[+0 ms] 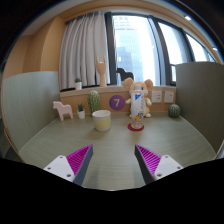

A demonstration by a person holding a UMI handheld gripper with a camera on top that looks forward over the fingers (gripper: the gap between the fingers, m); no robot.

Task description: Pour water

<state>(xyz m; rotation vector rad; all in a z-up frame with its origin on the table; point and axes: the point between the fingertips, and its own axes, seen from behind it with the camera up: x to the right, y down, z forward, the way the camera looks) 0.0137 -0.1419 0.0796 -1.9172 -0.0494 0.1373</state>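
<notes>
A white cup (pixel 101 120) stands on the grey-green desk (pixel 110 145), well beyond my fingers. To its right, a small glass with a red base (pixel 135 121) stands in front of a plush toy (pixel 138 98). My gripper (pixel 112 160) is open and empty, its two magenta pads (pixel 74 159) spread wide, with bare desk between them. The cup and glass are far ahead, roughly centred between the fingers.
At the desk's back stand a green cactus figure (pixel 95 101), a purple round sign (pixel 117 102), a white horse figure (pixel 63 109), a small potted plant (pixel 78 84) and a green ball (pixel 174 110). Grey partitions (pixel 30 105) flank both sides. Windows with curtains lie behind.
</notes>
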